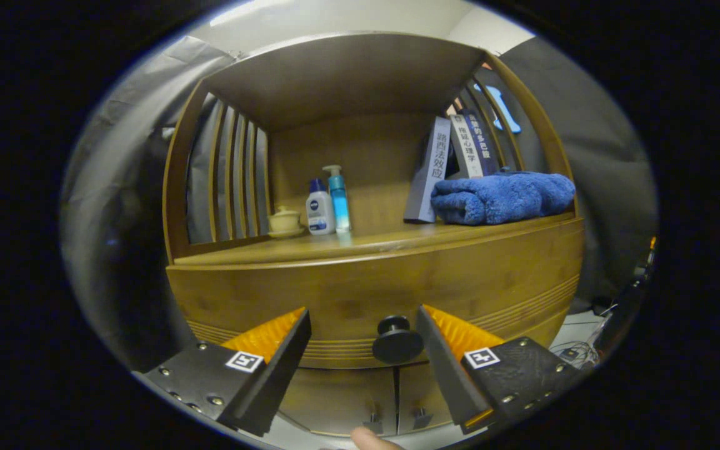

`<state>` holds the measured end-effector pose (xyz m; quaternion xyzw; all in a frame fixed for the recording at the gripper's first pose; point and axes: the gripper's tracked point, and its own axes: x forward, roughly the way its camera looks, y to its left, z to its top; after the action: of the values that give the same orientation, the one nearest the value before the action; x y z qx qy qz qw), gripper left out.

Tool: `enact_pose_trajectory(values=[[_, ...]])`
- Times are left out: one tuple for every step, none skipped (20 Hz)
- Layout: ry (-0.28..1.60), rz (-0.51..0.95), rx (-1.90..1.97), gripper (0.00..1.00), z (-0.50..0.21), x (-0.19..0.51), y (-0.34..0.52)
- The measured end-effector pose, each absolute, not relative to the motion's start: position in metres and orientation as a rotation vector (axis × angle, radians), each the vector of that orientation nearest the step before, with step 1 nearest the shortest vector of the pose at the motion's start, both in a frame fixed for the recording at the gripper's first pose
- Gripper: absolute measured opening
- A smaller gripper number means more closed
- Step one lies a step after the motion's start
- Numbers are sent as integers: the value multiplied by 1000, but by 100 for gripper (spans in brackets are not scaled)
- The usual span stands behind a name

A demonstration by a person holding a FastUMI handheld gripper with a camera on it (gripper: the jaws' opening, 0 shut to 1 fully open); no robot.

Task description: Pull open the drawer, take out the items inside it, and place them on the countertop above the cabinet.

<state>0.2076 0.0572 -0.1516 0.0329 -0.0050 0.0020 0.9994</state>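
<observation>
Drawer (372, 294) is seen shut, its front flush w/ the cabinet body, so the task is judged to be at its very start: nothing pulled, nothing taken out yet. The claw (363, 331) is held open, jaws spread wide, nothing gripped. The drawer's dark round knob (396, 340) sits between the fingers, nearer the right one, w/ clear gaps on both sides; whether the tips reach level w/ it or stop just short can't be told. A fingertip of the person (372, 440) is glimpsed below the claw. Under the drawer, two cabinet doors (366, 400) w/ small pulls are seen closed.

Above the drawer, the tabletop (360, 245) already carries things: a small lidded cup on a saucer (285, 222) toward the left, two bottles (329, 203) just beside it, leaning books (444, 162) further right, and a folded blue towel (500, 197) touching the books' foot. Free wood is left in the middle, betw. bottles and books, likely room for what comes out.

Left to do, by judgement: knob to be closed on, drawer pulled out, contents (hidden for now) lifted and set on the tabletop.
</observation>
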Motion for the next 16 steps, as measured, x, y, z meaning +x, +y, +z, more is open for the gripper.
enact_pose_trajectory(values=[[21, -34, 67, 100, -157, 210, 47], [44, -48, 68, 100, -161, 213, 40], [38, -28, 75, 99, -159, 219, 43], [41, -16, 60, 88, -160, 222, 47], [13, -20, 35, 78, -156, 221, 47], [13, -56, -15, 67, -155, 216, 38], [19, -57, -41, 56, -160, 213, 40], [37, -55, -49, 45, -162, 216, 41], [51, -52, -47, 40, -163, 216, 40], [74, -49, -41, 37, -164, 218, 39], [86, -47, -34, 34, -165, 213, 40], [98, -47, -39, 34, -166, 214, 39], [99, -50, -52, 28, -165, 207, 39], [109, -51, -69, 28, -166, 201, 38], [115, -46, -77, 28, -167, 194, 39], [123, -35, -80, 28, -168, 187, 41]])
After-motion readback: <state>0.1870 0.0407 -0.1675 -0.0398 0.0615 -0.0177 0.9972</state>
